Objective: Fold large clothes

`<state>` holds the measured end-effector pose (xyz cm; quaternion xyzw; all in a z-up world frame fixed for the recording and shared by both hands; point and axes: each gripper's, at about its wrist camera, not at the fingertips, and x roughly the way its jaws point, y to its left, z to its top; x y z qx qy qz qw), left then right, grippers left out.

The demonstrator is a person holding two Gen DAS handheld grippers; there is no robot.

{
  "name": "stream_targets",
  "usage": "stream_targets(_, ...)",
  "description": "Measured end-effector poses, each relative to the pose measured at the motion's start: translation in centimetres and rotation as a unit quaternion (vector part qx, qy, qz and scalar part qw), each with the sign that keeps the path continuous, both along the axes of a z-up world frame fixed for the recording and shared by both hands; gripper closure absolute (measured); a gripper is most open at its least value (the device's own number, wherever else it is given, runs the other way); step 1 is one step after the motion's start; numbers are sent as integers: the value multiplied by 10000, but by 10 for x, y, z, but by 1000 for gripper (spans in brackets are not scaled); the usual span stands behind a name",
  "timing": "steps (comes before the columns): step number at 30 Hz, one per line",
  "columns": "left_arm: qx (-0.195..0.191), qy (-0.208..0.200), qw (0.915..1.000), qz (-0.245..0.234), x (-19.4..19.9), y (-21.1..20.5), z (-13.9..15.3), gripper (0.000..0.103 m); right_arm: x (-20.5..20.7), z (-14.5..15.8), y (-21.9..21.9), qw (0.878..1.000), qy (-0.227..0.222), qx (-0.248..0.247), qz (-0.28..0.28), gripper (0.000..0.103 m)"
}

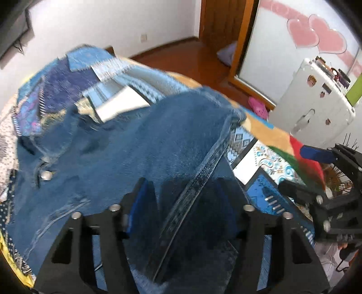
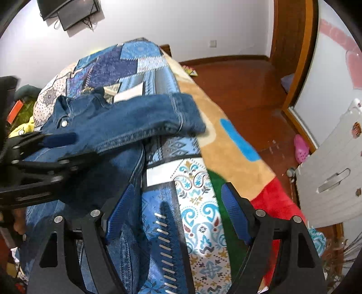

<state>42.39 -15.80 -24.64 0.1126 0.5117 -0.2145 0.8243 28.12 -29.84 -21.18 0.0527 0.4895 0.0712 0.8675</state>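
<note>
A blue denim jacket (image 1: 126, 140) lies on a bed with a blue patchwork cover (image 1: 90, 74). One part is folded across the top, its cuffed end reaching right (image 2: 181, 113). My left gripper (image 1: 184, 192) hangs over the jacket with its jaws apart; a denim hem edge (image 1: 199, 171) runs between the fingers, untouched by the pads. It also shows in the right wrist view (image 2: 61, 144). My right gripper (image 2: 178, 203) is open and empty above the cover, its left finger (image 2: 122, 203) next to the jacket's edge. It shows at the right of the left wrist view (image 1: 301, 167).
A tan, red and green blanket (image 2: 226, 147) runs along the bed's right side. Beyond it is wooden floor (image 2: 237, 79), a white cabinet (image 2: 334, 169), a pink shoe (image 2: 301, 149) and a wooden door frame (image 2: 294, 45). A monitor (image 2: 70, 11) hangs on the wall.
</note>
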Motion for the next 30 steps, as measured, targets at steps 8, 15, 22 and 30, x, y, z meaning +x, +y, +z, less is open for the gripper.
stream_targets(8, -441, 144, 9989, 91, 10, 12, -11, 83, 3, -20, 21, 9991, 254, 35, 346, 26)
stream_targets(15, -597, -633, 9952, 459, 1, 47, 43, 92, 2, -36, 34, 9986, 295, -138, 413, 21)
stream_targets(22, -604, -1531, 9813, 996, -33, 119, 100, 93, -2, -35, 39, 9977, 219, -410, 484, 17)
stream_targets(30, -251, -824, 9808, 1749, -77, 190, 34, 80, -3, -38, 48, 9968, 238, -600, 469, 14)
